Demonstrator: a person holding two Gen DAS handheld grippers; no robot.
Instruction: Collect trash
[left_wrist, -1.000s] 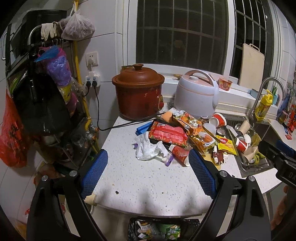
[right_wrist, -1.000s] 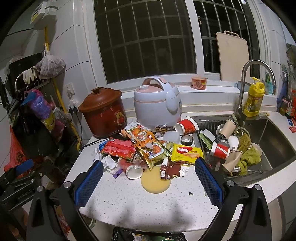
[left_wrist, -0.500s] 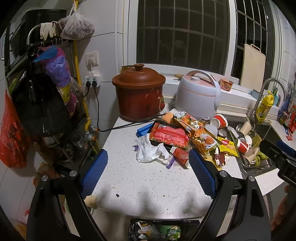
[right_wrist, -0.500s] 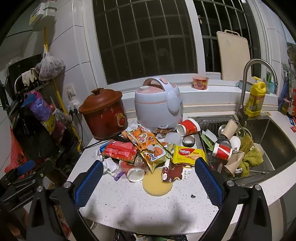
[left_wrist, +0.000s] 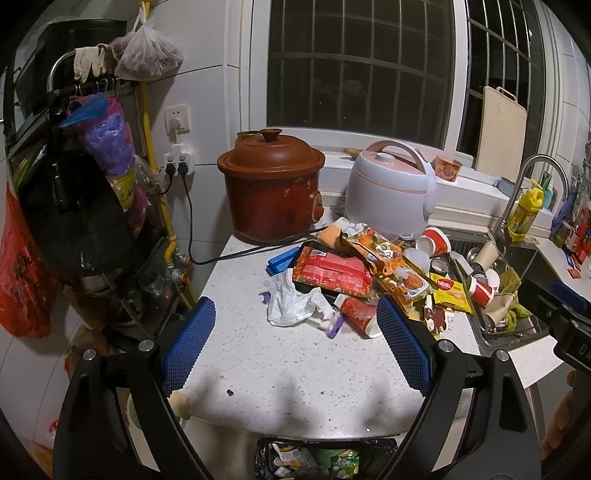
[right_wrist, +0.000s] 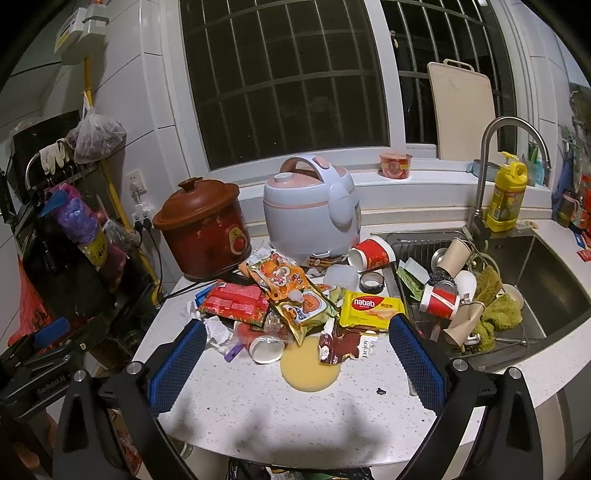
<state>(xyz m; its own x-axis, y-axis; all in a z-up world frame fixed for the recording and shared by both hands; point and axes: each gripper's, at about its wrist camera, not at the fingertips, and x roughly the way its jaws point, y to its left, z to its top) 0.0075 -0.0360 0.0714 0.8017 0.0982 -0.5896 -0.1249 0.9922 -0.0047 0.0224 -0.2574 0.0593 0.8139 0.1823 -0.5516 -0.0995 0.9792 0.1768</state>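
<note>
Both views are creeping a touch closer to the mess than a second ago, so the trash pile is sitting slightly bigger in frame, while nothing on the counter itself is shifting. Left gripper (left_wrist: 295, 343) is hanging with its blue pads spread wide and nothing between them, just bare speckled countertop (left_wrist: 280, 373). Right gripper (right_wrist: 295, 363) is doing the same, jaws wide apart and gripping nothing, with the brown chocolate wrapper (right_wrist: 345, 345) and a yellowish puddle (right_wrist: 309, 371) lying on the counter between its fingers, not touched.

Moving outward, the trash is piling up mid-counter, just past both sets of fingertips: a crumpled white plastic bag (left_wrist: 295, 304) nearest the left gripper, a red snack packet (right_wrist: 234, 302) resting on top of a dark tray, orange foil pouches (right_wrist: 280, 277) overlapping it, a yellow wafer pack (right_wrist: 371, 308) toward the sink side, and a tipped paper cup (right_wrist: 266, 349) lying on its side at the front edge of the heap. More red paper cups (right_wrist: 441, 301) are lying tumbled in the sink (right_wrist: 554, 295) with a green cloth.

Behind the pile, a brown clay cooker (left_wrist: 273, 192) and a pale rice cooker (right_wrist: 312, 210) are standing by the window ledge. Below the counter edge something dark with wrappers in it is peeking out, probably the trash bin (left_wrist: 325, 459), though it's cropped too much to be sure.
</note>
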